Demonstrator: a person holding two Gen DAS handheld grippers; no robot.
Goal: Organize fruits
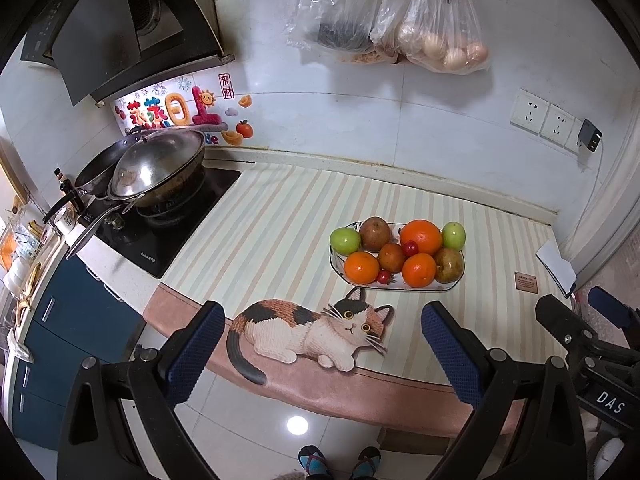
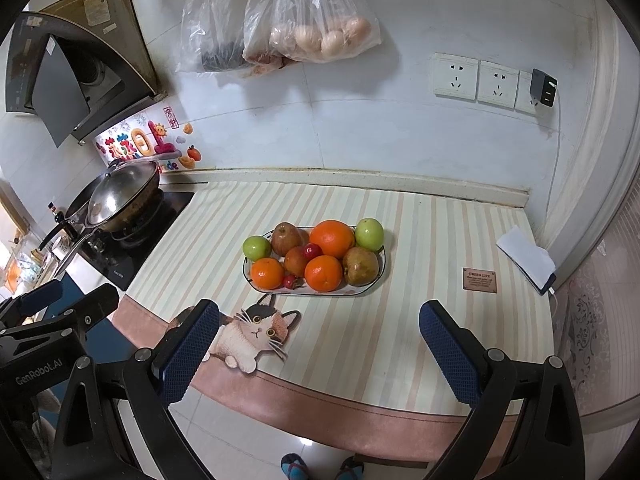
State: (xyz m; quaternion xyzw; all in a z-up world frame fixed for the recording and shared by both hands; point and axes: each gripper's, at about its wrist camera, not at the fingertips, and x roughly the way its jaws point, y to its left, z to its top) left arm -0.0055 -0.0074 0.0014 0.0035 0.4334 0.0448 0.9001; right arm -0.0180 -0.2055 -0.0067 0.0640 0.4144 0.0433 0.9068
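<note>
A white oval plate [image 1: 408,287] [image 2: 374,286] sits on the striped counter mat, piled with fruit: three oranges, the largest at the back [image 1: 421,237] [image 2: 332,239], two green apples [image 1: 345,240] [image 2: 256,248], brownish pears [image 1: 375,233] [image 2: 361,266] and small red fruits [image 1: 409,247] [image 2: 311,251]. My left gripper [image 1: 320,320] is open and empty, held over the counter's front edge, short of the plate. My right gripper [image 2: 318,318] is open and empty, also in front of the plate. The right gripper's body shows at the right edge of the left wrist view [image 1: 588,340].
A wok with a lid [image 1: 156,168] [image 2: 120,194] stands on the stove at left. Plastic bags of eggs [image 1: 436,40] [image 2: 320,28] hang on the wall. Wall sockets [image 2: 476,78] and a white cloth [image 2: 524,258] are at right. A cat picture [image 1: 312,328] marks the mat's front.
</note>
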